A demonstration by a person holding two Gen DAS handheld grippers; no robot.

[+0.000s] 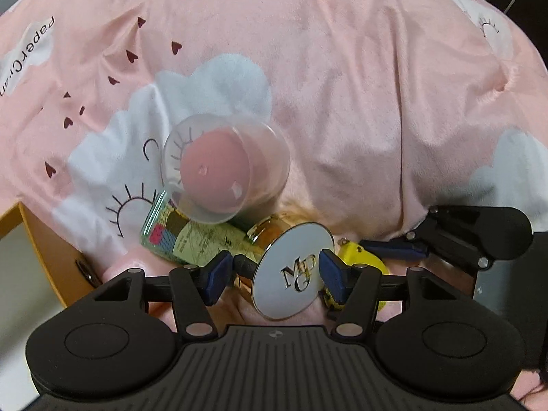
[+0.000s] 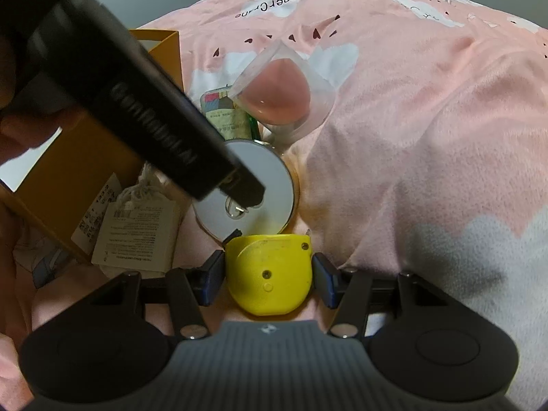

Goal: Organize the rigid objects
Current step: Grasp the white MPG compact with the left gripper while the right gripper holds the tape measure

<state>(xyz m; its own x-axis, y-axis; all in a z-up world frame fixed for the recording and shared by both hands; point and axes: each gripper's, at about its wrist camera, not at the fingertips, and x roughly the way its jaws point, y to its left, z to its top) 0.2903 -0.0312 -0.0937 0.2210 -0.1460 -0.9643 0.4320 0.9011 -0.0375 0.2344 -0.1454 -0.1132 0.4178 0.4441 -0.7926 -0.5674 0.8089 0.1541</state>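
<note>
1. The left gripper (image 1: 272,274) pointed steeply down over a pink quilt (image 1: 359,102), its jaws apart on either side of a round white disc (image 1: 291,274) with gold lettering.
2. The right-hand pad of that gripper lay at the disc's edge; the left-hand pad stood clear of it, with a gap between. Whether the pads pressed on the disc I could not tell.
3. Under the disc showed an amber glass body (image 1: 270,236), so the disc looked like a bottle's cap.
4. Just ahead and to the left of the left gripper lay a green printed bottle (image 1: 181,239) on its side, and resting against it a clear plastic case (image 1: 226,167) holding a pink egg-shaped sponge (image 1: 214,171).
5. To the left gripper's far left stood an orange box (image 1: 51,257), its edge just beside the quilt.
6. The right gripper (image 2: 269,279) held its jaws apart around a yellow tape measure (image 2: 270,274), which lay on the quilt between the blue pads.
7. The left pad seemed to sit against the tape measure's side and the right pad just beside it; a firm clamp could not be confirmed.
8. Ahead of the right gripper lay the white disc, with the left gripper's black body crossing above it from the upper left.
9. To the right gripper's left lay paper tags (image 2: 137,226) beside the orange box.
</note>
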